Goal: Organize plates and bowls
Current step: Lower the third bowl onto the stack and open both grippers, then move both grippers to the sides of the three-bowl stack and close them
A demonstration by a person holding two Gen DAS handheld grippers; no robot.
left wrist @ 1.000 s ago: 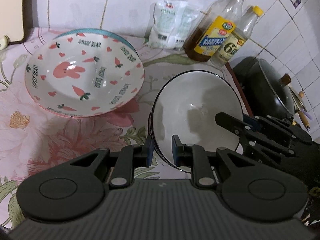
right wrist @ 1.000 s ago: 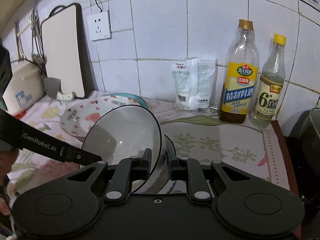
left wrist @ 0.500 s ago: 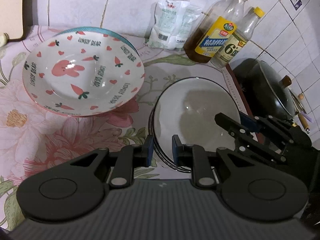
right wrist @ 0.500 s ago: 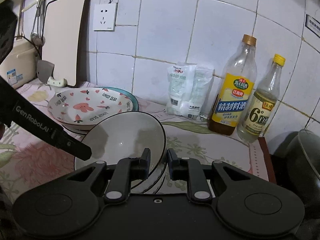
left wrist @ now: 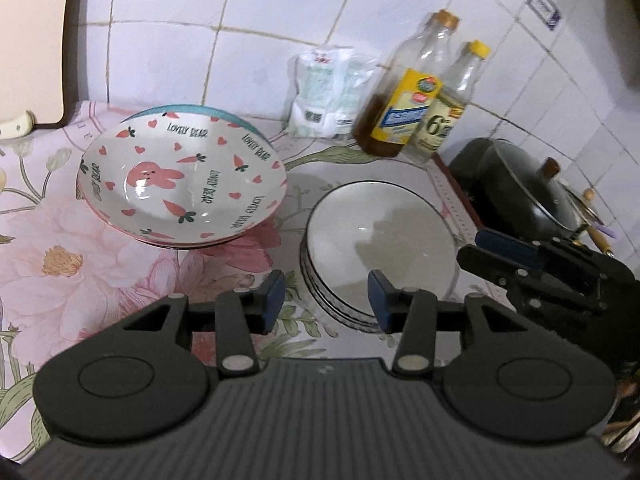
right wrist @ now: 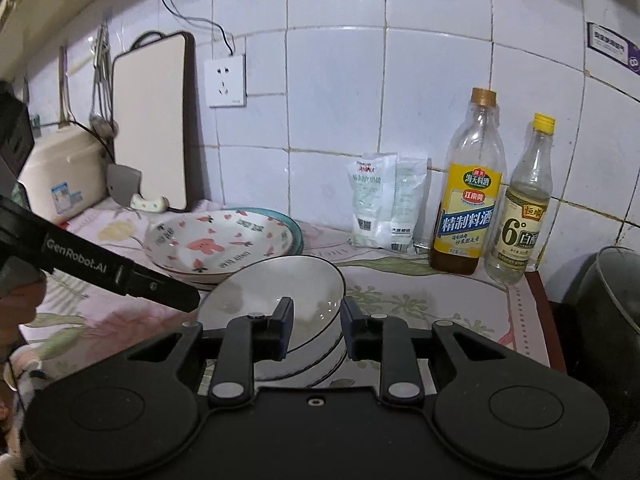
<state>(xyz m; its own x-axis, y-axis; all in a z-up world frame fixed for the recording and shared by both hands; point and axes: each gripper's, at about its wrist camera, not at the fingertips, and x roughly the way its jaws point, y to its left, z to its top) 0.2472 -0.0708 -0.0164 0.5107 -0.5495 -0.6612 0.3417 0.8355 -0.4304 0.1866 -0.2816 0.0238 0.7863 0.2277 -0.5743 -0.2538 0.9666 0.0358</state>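
Observation:
A stack of white black-rimmed bowls (left wrist: 380, 236) (right wrist: 272, 296) rests on the flowered counter. Its near rim lies between the jaws of my left gripper (left wrist: 326, 298), which are opening, and the blue pads stand clear of the rim. My right gripper (right wrist: 316, 330) straddles the top bowl's right rim; its jaws are opening too and a gap shows at each pad. That right gripper (left wrist: 476, 250) appears at the stack's right side in the left wrist view. Behind and to the left sits a rabbit-and-carrot plate (left wrist: 180, 184) (right wrist: 220, 244) on a teal-rimmed plate.
Two bottles (right wrist: 466, 200) (right wrist: 520, 216) and a white bag (right wrist: 384, 204) stand against the tiled wall. A lidded dark wok (left wrist: 524, 196) sits off the counter's right edge. At the back left are a cutting board (right wrist: 156, 120), a cleaver and a rice cooker (right wrist: 60, 172).
The top bowl, held tilted by both grippers a second ago, now lies flat on the stack. Both pairs of jaws have widened off its rim and drawn back a little.

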